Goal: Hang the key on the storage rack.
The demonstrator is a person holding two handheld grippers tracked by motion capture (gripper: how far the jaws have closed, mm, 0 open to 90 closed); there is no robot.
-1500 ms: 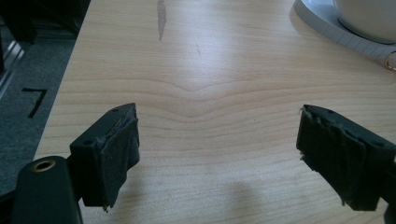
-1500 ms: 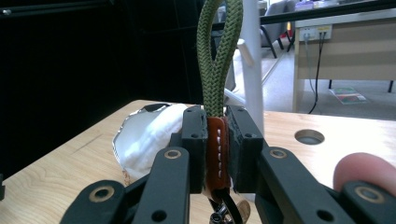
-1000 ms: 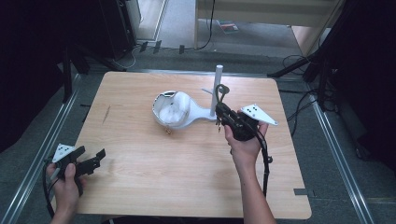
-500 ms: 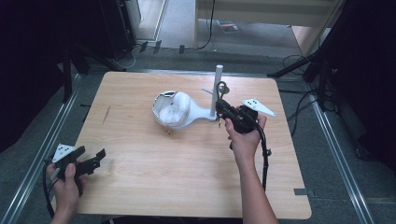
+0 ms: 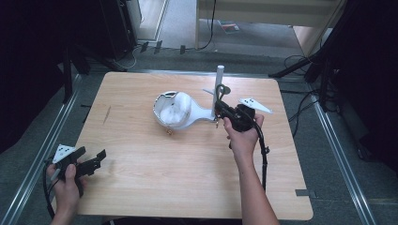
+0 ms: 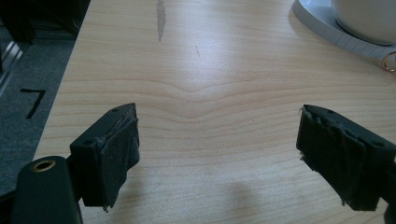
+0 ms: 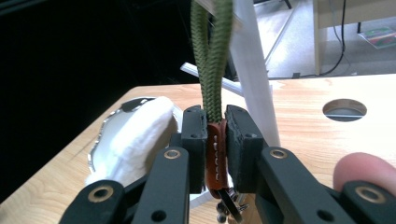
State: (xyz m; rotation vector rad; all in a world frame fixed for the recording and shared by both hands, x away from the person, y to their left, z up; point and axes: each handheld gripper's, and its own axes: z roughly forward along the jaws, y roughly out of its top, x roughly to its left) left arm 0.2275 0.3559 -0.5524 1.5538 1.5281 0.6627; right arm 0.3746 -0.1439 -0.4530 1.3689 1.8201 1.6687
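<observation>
R gripper (image 7: 215,149), right gripper view: jaws clamped tight on small brown leather tab w/ white stitching (image 7: 215,158), pinched flat btwn pads. Olive-green braided cord loop (image 7: 212,56) rising straight up from tab, out top of frame. Metal bits (key ring or similar, can't tell exactly) hanging just below tab (image 7: 229,203). White upright post (image 7: 252,79) just behind and beside cord; touching or not, can't tell. Fingertip at lower R edge of that view.

High view: R gripper (image 5: 224,108) held by R hand (image 5: 241,136) over far-right part of light wooden table (image 5: 187,187), jaws pointing toward post (image 5: 218,86); cord loop (image 5: 220,90) up against post near its upper half. Post standing on white stand base w/ round dish end (image 5: 162,101), white crumpled cloth/padding (image 5: 176,110) in dish. Small gold ring (image 5: 169,132) on table just near side of dish rim.

L gripper (image 5: 91,161) at near-left table edge, held by L hand (image 5: 65,185), well apart from stand. Left gripper view: L gripper (image 6: 217,154) jaws wide apart, nothing btwn pads, bare wood below; white dish rim (image 6: 327,28) and gold ring (image 6: 389,61) at upper R.
</observation>
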